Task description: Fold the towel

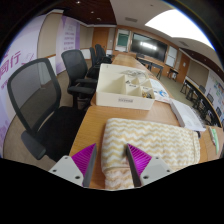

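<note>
A folded towel (150, 140), cream with a wavy zigzag pattern, lies on the wooden table (92, 125) just ahead of my fingers. Its near left corner reaches between them. My gripper (112, 160) is open, its magenta pads (84, 157) standing apart with the towel's near edge in the gap. The left finger is over bare table beside the towel. The right finger (141, 160) is over the towel. Neither pad presses on it.
A white tray (125, 95) with small items stands beyond the towel. Papers (186, 113) lie to the right. Black office chairs (45, 100) line the table's left side. The long table runs back toward a wall screen (150, 45).
</note>
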A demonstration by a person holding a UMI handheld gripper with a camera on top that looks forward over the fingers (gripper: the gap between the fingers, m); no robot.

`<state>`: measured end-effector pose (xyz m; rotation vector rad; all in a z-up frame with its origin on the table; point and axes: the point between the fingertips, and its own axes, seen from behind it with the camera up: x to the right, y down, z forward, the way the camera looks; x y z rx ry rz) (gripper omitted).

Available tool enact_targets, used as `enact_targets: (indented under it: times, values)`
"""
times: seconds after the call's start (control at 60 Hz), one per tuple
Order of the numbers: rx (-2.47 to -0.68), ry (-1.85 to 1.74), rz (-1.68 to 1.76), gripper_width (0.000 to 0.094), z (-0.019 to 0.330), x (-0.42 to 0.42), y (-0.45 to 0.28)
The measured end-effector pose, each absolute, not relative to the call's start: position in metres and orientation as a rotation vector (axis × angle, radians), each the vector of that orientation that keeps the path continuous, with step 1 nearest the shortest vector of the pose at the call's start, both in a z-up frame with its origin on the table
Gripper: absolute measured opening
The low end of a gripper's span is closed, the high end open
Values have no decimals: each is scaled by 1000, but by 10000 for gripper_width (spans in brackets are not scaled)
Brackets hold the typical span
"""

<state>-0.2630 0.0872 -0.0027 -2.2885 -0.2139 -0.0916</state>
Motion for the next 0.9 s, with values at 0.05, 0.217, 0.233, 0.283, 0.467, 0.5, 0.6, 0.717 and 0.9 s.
enact_targets:
  times: [0.05, 0.217, 0.233, 0.283, 0.467, 0.5, 0.6, 0.717, 0.9]
  values:
    - [-2289, -221, -88, 449, -2, -262, 87]
    - [-2282, -235, -137, 42, -4, -249, 91]
    - [-2285, -242, -134, 39, -2, -249, 89]
    - [-2291, -227, -72, 34, 2, -254, 89]
    - [-2255, -194, 203, 24, 61, -299, 73]
    - [-2235, -183, 284, 26, 81, -310, 70]
    - [-2151, -123, 453, 33, 146, -321, 70]
    - [-2101, -35, 439, 35, 172, -263, 86]
    - [-2242, 57, 242, 67, 87, -153, 101]
